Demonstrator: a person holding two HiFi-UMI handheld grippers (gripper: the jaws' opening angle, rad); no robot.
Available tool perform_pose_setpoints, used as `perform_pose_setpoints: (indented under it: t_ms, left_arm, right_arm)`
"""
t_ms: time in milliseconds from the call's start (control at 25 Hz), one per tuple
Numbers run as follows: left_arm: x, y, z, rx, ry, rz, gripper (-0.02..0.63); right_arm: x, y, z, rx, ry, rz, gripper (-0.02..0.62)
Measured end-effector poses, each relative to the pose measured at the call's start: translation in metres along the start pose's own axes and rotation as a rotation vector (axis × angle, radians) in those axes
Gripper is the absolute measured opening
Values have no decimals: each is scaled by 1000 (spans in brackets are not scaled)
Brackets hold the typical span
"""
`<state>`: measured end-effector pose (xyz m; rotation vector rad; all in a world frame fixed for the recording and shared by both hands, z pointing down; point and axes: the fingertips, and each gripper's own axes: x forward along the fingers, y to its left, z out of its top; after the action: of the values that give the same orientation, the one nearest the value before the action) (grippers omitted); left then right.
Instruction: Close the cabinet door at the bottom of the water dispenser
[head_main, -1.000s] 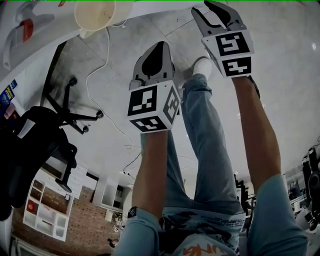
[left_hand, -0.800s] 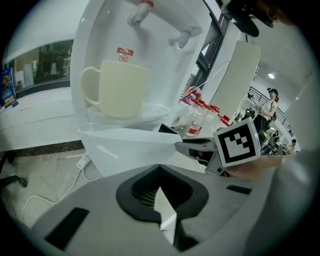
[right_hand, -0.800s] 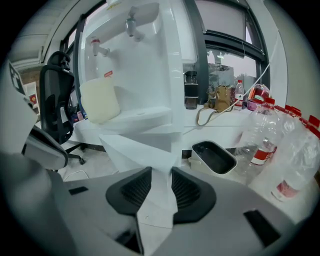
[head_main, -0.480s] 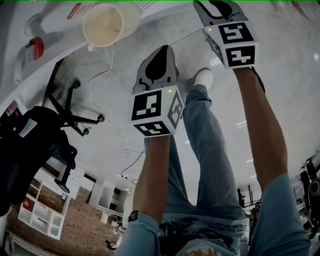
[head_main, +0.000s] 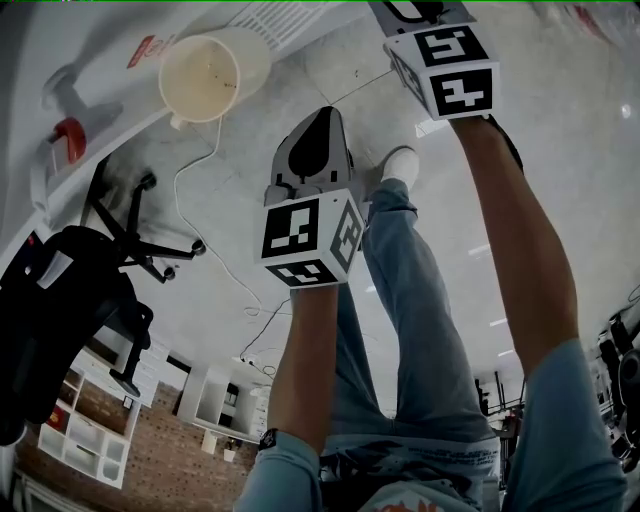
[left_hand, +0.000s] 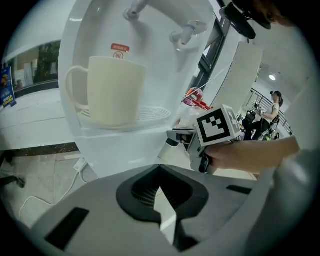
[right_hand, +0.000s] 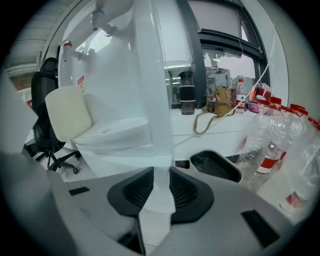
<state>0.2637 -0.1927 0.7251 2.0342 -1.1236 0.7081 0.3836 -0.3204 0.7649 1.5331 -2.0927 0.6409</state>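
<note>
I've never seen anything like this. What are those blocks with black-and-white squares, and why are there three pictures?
There is no robot here. A person holds a two-jaw hand tool in each hand, and the patterned cubes are part of those tools. The head view comes from a camera on the person's head, looking down past the tools at their legs. The other two views come from cameras riding on each tool, looking along its jaws. The left gripper is shut and empty. The right gripper seems to pinch a white panel, apparently the door under the water dispenser. A cup stands on the dispenser's tray. The right gripper view shows plastic bottles on the right and an office chair on the left.
</note>
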Motion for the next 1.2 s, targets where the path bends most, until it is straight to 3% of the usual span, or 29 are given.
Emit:
perform_pose_setpoints:
  t_ms: [80, 160, 560, 960, 1200]
  left_arm:
    - [-2, 2, 2, 0, -3, 6, 8]
    - [-4, 4, 3, -2, -4, 12, 8]
    - [-12, 5, 4, -9, -22, 24, 8]
    - [-34, -13, 9, 22, -58, -20, 8]
    - [-70, -13, 13, 47, -126, -10, 8]
  right_arm:
    - [4, -4, 2, 17, -1, -18, 97]
    - [5, -7, 0, 27, 13, -37, 29]
    - [0, 7, -11, 32, 41, 1, 29]
    - [-68, 13, -25, 74, 37, -37, 29]
    - [-109, 53, -20, 61, -6, 27, 29]
